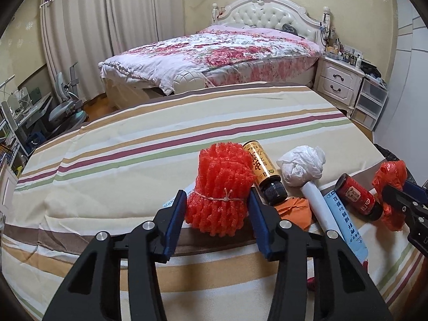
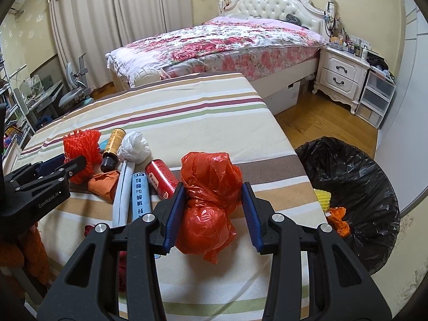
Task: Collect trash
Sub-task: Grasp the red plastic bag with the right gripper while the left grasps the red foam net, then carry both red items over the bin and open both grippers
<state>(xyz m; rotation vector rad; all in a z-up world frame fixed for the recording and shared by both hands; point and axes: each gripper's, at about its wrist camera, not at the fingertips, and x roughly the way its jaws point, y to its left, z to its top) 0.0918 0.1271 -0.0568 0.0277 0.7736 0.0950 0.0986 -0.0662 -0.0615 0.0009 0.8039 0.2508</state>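
Note:
A red foam net bundle (image 1: 219, 190) tied with string lies on the striped table (image 1: 133, 160). My left gripper (image 1: 216, 222) is shut on it, its blue pads touching both sides; it also shows in the right wrist view (image 2: 80, 155). My right gripper (image 2: 211, 214) is shut on a crumpled red plastic bag (image 2: 211, 195), also seen at the right of the left wrist view (image 1: 390, 187). Between them lie a yellow-labelled bottle (image 1: 263, 172), a white crumpled bag (image 1: 302, 165), a white tube (image 1: 318, 206), a blue tube (image 1: 345, 219), a red bottle (image 1: 355, 195) and orange paper (image 1: 294, 211).
A bin lined with a black bag (image 2: 355, 176) stands on the floor right of the table, holding yellow and orange trash (image 2: 331, 206). A flowered bed (image 2: 214, 45) and a white nightstand (image 2: 342, 77) stand beyond. A desk and chair (image 2: 53, 93) are at the far left.

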